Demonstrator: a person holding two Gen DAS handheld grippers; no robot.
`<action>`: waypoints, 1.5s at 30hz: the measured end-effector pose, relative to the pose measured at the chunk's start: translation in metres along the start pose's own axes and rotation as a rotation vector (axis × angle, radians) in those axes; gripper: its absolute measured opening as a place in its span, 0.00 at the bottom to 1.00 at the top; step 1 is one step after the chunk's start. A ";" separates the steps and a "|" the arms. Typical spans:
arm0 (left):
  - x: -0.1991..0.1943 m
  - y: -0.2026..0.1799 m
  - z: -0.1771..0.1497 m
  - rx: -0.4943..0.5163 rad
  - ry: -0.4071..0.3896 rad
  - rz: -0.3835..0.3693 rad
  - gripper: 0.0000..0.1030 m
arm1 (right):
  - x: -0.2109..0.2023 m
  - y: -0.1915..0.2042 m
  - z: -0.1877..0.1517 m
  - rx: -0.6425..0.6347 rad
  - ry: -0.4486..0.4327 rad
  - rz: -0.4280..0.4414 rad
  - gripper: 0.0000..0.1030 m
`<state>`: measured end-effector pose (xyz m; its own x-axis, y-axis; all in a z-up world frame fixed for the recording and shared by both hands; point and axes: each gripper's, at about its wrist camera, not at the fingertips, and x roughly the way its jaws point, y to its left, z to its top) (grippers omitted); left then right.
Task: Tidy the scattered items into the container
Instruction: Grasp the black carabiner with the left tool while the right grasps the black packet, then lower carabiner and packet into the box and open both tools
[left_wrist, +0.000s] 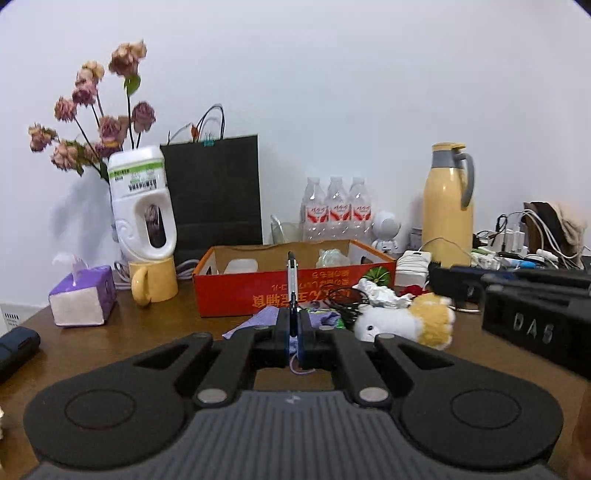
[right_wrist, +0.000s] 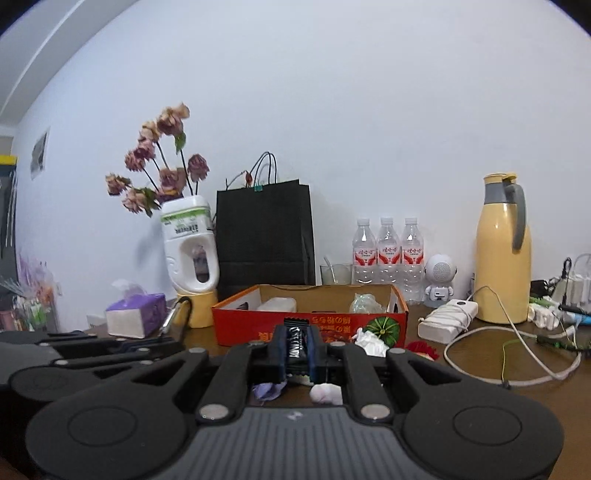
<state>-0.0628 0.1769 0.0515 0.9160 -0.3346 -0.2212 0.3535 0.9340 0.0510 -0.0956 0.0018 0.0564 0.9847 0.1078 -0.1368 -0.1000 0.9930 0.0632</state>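
Orange cardboard box (left_wrist: 295, 291) sits open on the desk (left_wrist: 155, 332), straight ahead of both grippers. Left gripper (left_wrist: 293, 332) jaws clenched on a pen (left_wrist: 292, 280), long axis pointing upright. Right gripper (right_wrist: 298, 350) jaws grasp a dark snack bar (right_wrist: 297, 341). Both look about equally near the box.

A plain white wall (right_wrist: 332, 110) rises behind a dark brown wooden table (left_wrist: 147, 343); the light is soft and even.

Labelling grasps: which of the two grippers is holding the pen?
The left gripper: a slim white pen stands upright in its shut jaws. The right gripper instead clamps a black snack wrapper with white lettering.
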 end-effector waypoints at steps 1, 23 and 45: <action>-0.006 -0.001 0.000 -0.002 -0.012 0.004 0.04 | -0.006 0.003 -0.002 0.001 -0.003 -0.007 0.10; 0.150 0.033 0.109 -0.023 -0.044 -0.016 0.04 | 0.137 -0.054 0.094 0.105 0.030 0.017 0.10; 0.480 0.067 0.118 -0.173 0.789 -0.122 0.04 | 0.509 -0.144 0.117 0.270 0.845 0.037 0.10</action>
<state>0.4231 0.0639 0.0639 0.4469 -0.3092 -0.8395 0.3486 0.9244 -0.1549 0.4369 -0.0918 0.0929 0.5366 0.2452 -0.8074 0.0126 0.9544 0.2982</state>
